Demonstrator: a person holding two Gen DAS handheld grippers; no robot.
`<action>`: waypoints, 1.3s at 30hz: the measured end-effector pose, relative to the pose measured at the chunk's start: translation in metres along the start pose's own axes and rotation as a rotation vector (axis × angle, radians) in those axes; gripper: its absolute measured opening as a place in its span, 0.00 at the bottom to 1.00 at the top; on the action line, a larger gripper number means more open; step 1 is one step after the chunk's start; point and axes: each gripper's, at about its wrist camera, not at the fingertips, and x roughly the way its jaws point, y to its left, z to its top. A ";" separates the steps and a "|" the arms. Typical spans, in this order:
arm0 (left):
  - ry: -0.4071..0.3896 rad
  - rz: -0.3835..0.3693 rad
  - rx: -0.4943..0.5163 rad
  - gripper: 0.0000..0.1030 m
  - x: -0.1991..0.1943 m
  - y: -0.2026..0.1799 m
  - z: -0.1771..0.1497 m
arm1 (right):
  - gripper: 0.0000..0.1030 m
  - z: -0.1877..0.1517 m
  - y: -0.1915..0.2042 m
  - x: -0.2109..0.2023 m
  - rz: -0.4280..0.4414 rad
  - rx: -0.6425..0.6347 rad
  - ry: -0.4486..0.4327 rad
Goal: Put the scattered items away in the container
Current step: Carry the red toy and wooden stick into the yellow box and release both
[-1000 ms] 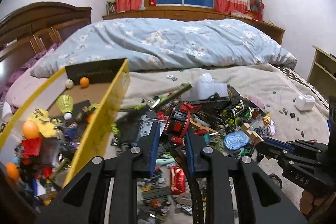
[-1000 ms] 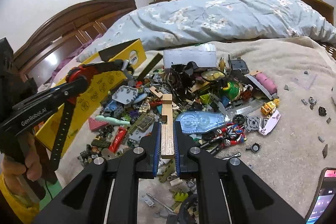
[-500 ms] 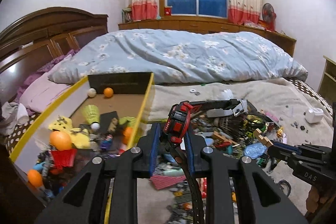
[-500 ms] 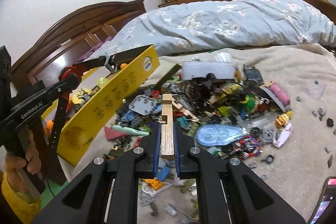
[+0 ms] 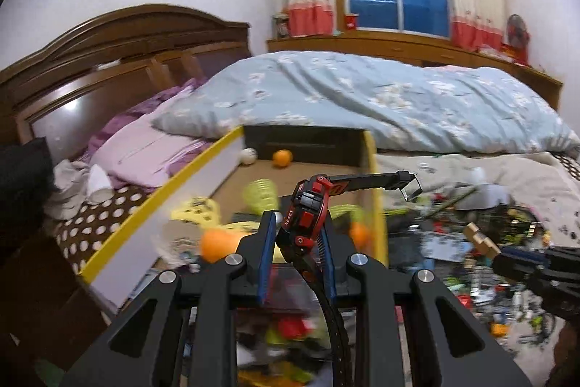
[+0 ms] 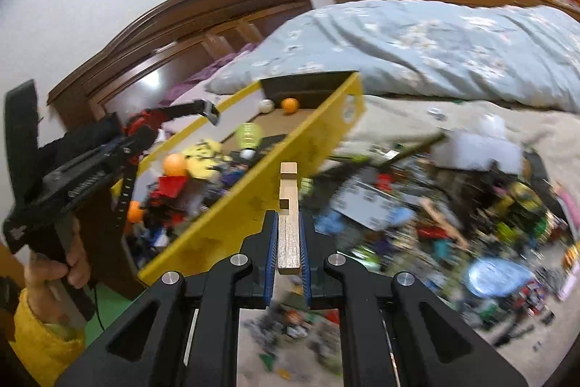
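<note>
The left gripper jaws clamped a red-and-black watch ahead of the yellow box, while the right gripper jaws clamped a wooden block

My left gripper has its jaws clamped on a red and black wristwatch, strap trailing down and forward. Beyond it sits the yellow-edged box, holding orange balls and yellow toys. To my right, a heap of scattered toys covers the bed, blurred.
</note>
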 end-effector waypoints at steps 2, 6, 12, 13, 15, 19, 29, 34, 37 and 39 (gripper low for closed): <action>0.011 0.029 -0.017 0.21 0.008 0.019 -0.002 | 0.11 0.007 0.014 0.012 0.016 -0.017 0.010; 0.025 0.072 -0.051 0.21 0.025 0.053 -0.003 | 0.11 0.023 0.043 0.039 0.050 -0.037 0.026; 0.073 0.133 -0.106 0.21 0.056 0.100 0.000 | 0.11 0.042 0.077 0.074 0.097 -0.049 0.048; 0.080 0.144 -0.113 0.21 0.059 0.105 0.000 | 0.11 0.044 0.082 0.077 0.098 -0.053 0.051; 0.090 0.160 -0.122 0.22 0.066 0.115 0.001 | 0.11 0.050 0.091 0.086 0.100 -0.058 0.049; 0.114 0.182 -0.137 0.22 0.075 0.129 0.001 | 0.11 0.058 0.103 0.097 0.104 -0.056 0.038; 0.172 0.162 -0.133 0.39 0.082 0.130 -0.010 | 0.26 0.056 0.114 0.112 0.124 -0.056 0.065; 0.117 0.213 -0.107 0.59 0.067 0.125 -0.004 | 0.26 0.055 0.114 0.108 0.119 -0.051 0.059; 0.097 0.211 -0.105 0.61 0.057 0.123 0.001 | 0.26 0.054 0.112 0.105 0.118 -0.046 0.060; 0.086 0.210 -0.104 0.61 0.050 0.121 0.004 | 0.26 0.052 0.111 0.101 0.114 -0.044 0.058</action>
